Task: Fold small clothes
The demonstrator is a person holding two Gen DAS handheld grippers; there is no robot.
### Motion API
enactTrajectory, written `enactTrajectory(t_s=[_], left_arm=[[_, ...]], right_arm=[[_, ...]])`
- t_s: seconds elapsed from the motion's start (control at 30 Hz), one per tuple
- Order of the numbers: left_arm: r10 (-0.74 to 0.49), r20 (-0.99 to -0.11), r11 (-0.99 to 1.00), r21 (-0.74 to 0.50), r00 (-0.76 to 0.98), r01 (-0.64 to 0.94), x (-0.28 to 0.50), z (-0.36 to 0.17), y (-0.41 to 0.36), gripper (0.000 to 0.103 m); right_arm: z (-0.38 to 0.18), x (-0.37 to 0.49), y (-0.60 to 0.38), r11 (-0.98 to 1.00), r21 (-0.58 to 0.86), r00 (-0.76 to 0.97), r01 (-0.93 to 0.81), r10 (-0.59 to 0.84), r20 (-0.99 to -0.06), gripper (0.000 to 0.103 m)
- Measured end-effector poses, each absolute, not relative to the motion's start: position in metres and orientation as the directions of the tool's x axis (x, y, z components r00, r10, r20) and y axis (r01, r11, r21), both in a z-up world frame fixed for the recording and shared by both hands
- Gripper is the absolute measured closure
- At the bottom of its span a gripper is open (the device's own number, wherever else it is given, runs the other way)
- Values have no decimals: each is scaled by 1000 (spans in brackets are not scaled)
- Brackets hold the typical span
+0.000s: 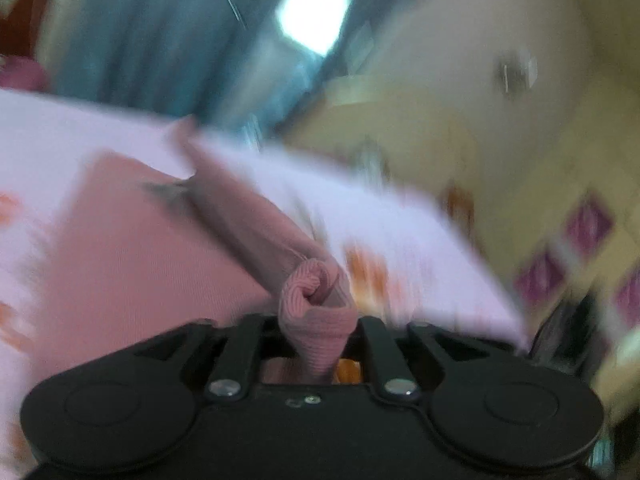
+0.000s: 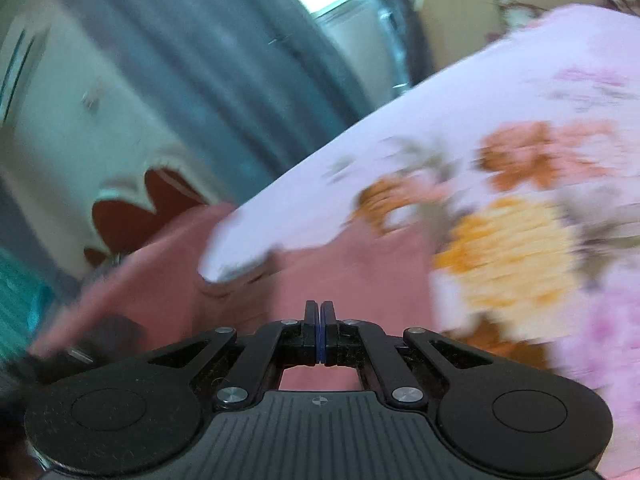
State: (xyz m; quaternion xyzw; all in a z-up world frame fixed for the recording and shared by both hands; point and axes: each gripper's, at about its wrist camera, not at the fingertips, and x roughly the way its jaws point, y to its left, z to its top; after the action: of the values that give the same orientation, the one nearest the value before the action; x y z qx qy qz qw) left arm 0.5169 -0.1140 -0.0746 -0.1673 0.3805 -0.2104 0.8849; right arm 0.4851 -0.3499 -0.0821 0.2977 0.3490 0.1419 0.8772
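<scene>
Left gripper (image 1: 316, 320) clamped on the dusty-pink ribbed knit garment's (image 1: 160, 248) cuff; right gripper (image 2: 320, 332) jaws together, empty — carry the cuff across evenly, keeping tension.

A pale lilac bedsheet printed with orange and yellow flowers (image 2: 508, 240) spreads toward three o'clock, grey-blue pleated curtains (image 2: 224, 80) hang at twelve o'clock around a bright daylit window (image 1: 316, 8), and a cream-yellow wall (image 1: 520, 152) with purple diamond tiles (image 1: 588, 224) fills four o'clock.
</scene>
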Motion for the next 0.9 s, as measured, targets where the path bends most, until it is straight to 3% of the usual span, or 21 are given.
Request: enactTrajectory(t_s=[0.03,0.07,0.1,0.13,0.2,0.23,0.4,0.57,0.9], left_arm=[[-480,-673,875,-419,563,245,522,-85,-135,80],[-480,-688,875,-418,545,243,521,-88,-141,80],[-515,-655,853,-455,553,256,516,-86,-137,79],[-530,-623,840,-479,576,255,511,-80,-126,77],[-478,-612,863,-461,630,207,509,-71,-100,80],[-436,-613,882,-437,659,177,510,-68,-82,80],[-308,-673,927,-371,672,54,529,-82,-19,86],[-323,-739,927,-371,591,43,531,-117,-8,90],[-409,-705,891,-445,579,89,524,-126,4,90]], right_arm=[[-83,485,-365,790,613,711,-19,442,-547,91],[-82,486,-378,816,578,706,28,393,-589,45],[-81,481,-393,829,556,723,53,353,-594,33],[-81,475,-407,815,579,738,22,377,-559,34],[-79,468,-423,794,608,725,4,416,-549,48],[-79,466,-425,792,611,715,-13,434,-548,50],[-87,476,-390,761,634,625,-137,563,-540,63],[-111,483,-355,781,605,527,-154,583,-618,65],[-118,500,-329,826,537,475,-173,547,-689,66]])
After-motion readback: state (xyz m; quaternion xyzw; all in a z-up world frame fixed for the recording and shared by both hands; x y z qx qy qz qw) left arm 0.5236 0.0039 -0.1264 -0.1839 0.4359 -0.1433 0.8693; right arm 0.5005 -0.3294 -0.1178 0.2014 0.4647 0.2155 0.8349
